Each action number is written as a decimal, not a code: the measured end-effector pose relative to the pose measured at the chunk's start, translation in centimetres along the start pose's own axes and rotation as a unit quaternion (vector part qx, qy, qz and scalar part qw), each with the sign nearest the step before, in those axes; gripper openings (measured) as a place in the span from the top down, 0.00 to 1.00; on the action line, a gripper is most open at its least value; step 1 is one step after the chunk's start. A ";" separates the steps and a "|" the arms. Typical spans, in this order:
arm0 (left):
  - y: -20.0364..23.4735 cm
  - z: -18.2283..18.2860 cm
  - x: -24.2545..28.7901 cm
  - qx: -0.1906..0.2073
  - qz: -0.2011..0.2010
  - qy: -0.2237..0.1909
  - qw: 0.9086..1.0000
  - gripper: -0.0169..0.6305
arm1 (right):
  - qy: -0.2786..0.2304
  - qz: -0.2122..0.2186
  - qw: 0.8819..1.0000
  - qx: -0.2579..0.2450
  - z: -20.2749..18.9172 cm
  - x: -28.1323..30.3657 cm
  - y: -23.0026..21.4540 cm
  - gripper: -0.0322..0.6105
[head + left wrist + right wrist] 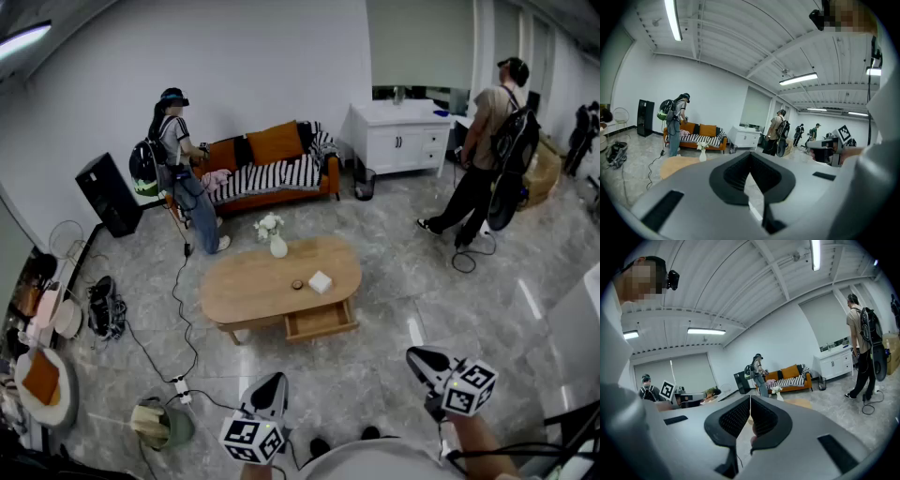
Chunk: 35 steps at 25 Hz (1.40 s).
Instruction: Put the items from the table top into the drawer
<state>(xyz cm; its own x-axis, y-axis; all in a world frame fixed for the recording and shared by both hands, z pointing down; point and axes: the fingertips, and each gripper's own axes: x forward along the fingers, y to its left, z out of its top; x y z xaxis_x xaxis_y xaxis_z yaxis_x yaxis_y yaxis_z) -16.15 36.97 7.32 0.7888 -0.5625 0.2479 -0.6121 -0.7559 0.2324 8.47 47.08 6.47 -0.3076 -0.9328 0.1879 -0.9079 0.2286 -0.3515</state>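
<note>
The oval table (239, 281) mid-frame stands well off, drawer (319, 322) open; left gripper (275, 381) and right gripper (418, 356), closed and empty, should approach first.

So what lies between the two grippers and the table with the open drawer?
Only bare grey floor, seen in the head view; the left gripper and right gripper hang short of the table.

Nothing legible: no words, brands, numbers or signs. Only black-and-white square code patterns on the white marker cube (251, 439) of the left gripper (273, 384) and the matching cube (467, 387) of the right gripper (419, 357); no letters or digits.
</note>
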 end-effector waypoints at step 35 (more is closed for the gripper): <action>-4.2 -0.5 2.9 -0.011 0.023 -0.023 0.999 0.98 | 0.022 0.026 0.999 -0.019 0.5 -2.0 -5.5 0.89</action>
<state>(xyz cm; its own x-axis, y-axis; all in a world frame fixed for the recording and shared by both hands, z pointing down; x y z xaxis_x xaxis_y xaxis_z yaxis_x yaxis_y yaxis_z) -11.25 38.68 7.53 0.7608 -0.6121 0.2157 -0.6489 -0.7211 0.2426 14.20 47.60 7.55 -0.3663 -0.9063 0.2109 -0.9001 0.2876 -0.3273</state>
